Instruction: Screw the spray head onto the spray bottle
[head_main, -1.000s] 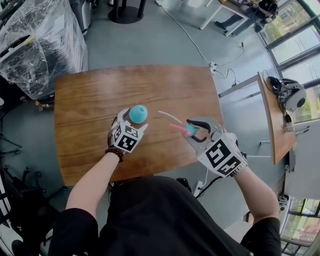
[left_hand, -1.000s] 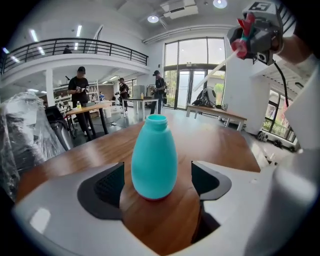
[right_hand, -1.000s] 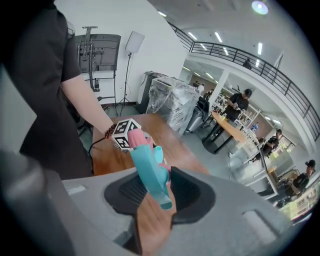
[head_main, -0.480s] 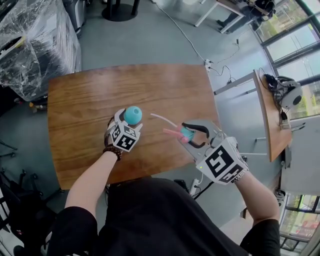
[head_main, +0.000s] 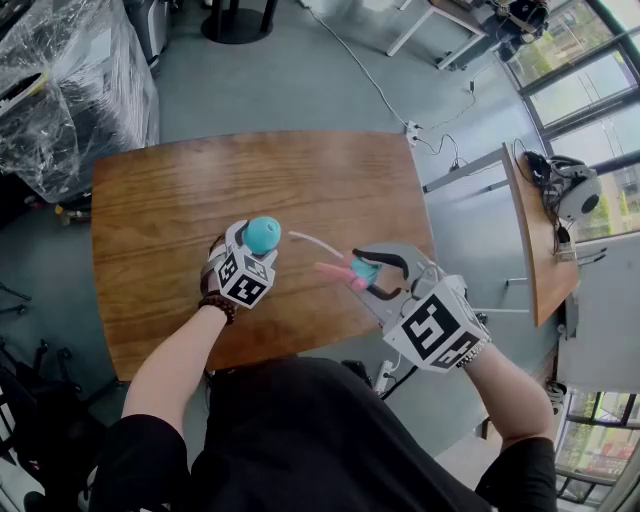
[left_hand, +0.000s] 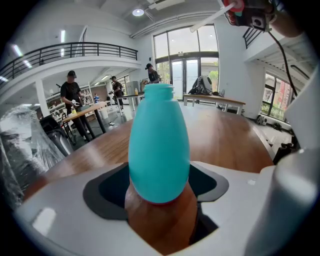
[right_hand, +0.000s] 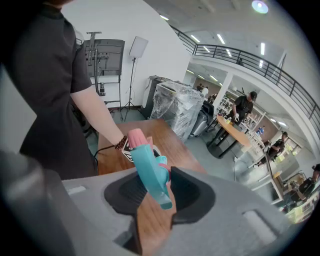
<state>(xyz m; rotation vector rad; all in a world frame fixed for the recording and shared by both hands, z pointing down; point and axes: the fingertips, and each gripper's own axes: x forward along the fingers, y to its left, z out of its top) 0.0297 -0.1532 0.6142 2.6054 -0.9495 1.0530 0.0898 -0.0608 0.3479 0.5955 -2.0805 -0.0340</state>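
A teal egg-shaped spray bottle (head_main: 262, 234) stands upright on the wooden table (head_main: 170, 200), its neck open at the top (left_hand: 159, 90). My left gripper (head_main: 255, 246) has its jaws around the bottle's base (left_hand: 159, 185); they are closing, with small gaps still showing beside the bottle. My right gripper (head_main: 374, 272) is shut on the teal spray head (head_main: 363, 270). That head hangs above the table to the bottle's right. Its pink nozzle (right_hand: 135, 137) points toward the person, and its white dip tube (head_main: 305, 241) reaches toward the bottle.
Plastic-wrapped equipment (head_main: 60, 90) stands off the table's far left corner. A second wooden table (head_main: 525, 240) with a headset (head_main: 578, 195) is at the right. Cables (head_main: 440, 140) lie on the grey floor. Several people stand far off in the gripper views.
The head view has shifted slightly. Both grippers, the bottle and the spray head sit a little further left and lower in it, with about the same spacing between them.
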